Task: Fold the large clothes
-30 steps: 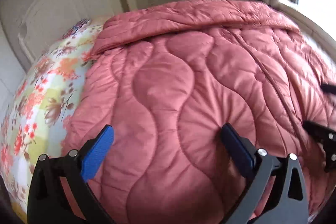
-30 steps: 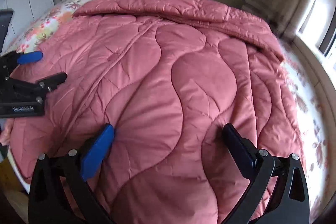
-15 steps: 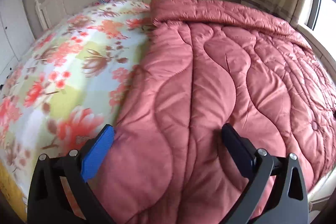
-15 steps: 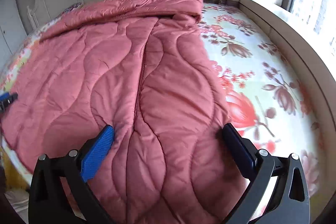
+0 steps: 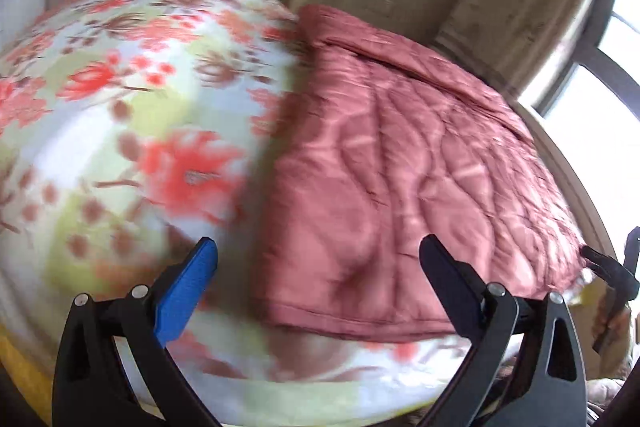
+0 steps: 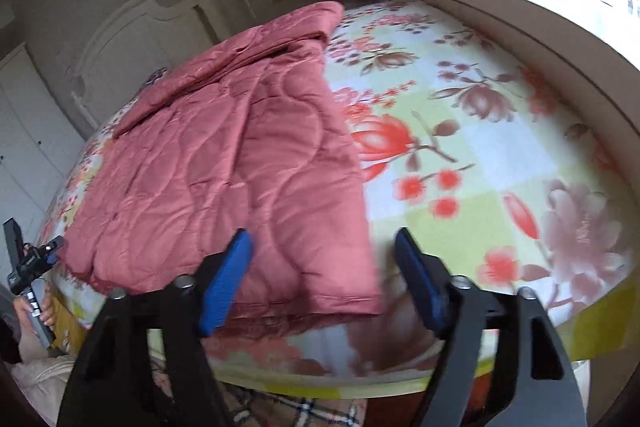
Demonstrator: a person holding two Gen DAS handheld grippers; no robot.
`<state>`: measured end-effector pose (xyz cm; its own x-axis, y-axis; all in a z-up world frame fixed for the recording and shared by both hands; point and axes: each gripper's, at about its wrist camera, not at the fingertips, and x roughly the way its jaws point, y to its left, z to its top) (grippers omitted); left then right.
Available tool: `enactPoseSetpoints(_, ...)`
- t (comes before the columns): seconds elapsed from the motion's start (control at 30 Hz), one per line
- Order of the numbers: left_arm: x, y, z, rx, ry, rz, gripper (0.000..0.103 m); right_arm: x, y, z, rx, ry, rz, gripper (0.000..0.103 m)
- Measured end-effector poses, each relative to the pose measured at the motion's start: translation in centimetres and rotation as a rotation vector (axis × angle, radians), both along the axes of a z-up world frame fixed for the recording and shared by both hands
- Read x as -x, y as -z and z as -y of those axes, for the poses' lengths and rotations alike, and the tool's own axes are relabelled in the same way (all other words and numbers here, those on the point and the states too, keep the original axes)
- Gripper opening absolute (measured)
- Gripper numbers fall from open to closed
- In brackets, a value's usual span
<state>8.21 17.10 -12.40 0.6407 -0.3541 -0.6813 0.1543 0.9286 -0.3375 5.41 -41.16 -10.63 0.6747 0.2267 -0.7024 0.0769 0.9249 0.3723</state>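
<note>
A pink quilted blanket (image 5: 400, 179) lies on the bed, folded into a long strip down its middle; it also shows in the right wrist view (image 6: 224, 167). My left gripper (image 5: 316, 267) is open and empty, hovering above the blanket's near left corner. My right gripper (image 6: 324, 259) is open and empty above the blanket's near right corner. The right gripper appears at the far right of the left wrist view (image 5: 612, 267); the left gripper appears at the left edge of the right wrist view (image 6: 32, 259).
The flowered bed sheet (image 6: 480, 163) lies bare either side of the blanket, also in the left wrist view (image 5: 120, 131). A white headboard (image 6: 132, 39) stands at the far end. A window sill (image 6: 540, 27) runs along the right. Checked fabric (image 6: 304, 411) lies below the bed's near edge.
Both grippers have pulled back toward the bed's near edge and swung apart, left one leftward, right one rightward. More sheet now shows beside the blanket. The right gripper's jaws are somewhat narrower.
</note>
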Motion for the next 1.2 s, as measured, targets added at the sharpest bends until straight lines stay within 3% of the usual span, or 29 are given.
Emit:
enactPoseSetpoints(0.07,0.1,0.0,1.1,0.042,0.039,0.003,0.097,-0.3,-0.1,-0.9,-0.009,-0.029,0.002,0.063)
enactPoseSetpoints(0.17,0.2,0.1,2.0,0.031,0.022,0.023,0.096,-0.2,-0.1,-1.2,-0.011,-0.026,0.011,0.063)
enactPoseSetpoints(0.4,-1.6,-0.1,0.4,0.12,-0.023,-0.009,0.097,-0.9,0.1,2.1,-0.087,0.039,0.009,0.064)
enactPoseSetpoints(0.6,-2.8,0.0,1.3,0.035,-0.025,-0.015,0.1,-2.2,0.0,1.3,-0.05,0.006,0.012,0.071)
enactPoseSetpoints(0.8,-3.6,0.0,1.1,0.047,-0.042,-0.026,0.1,-2.2,0.1,1.3,-0.06,-0.01,0.008,0.071)
enactPoseSetpoints(1.03,-2.9,0.1,2.5,-0.064,-0.019,-0.007,0.1,-1.6,0.2,1.4,-0.067,-0.014,0.018,0.071)
enactPoseSetpoints(1.2,-2.1,0.1,1.7,-0.053,-0.024,-0.025,0.101,-1.1,0.1,1.3,-0.065,0.003,0.008,0.071)
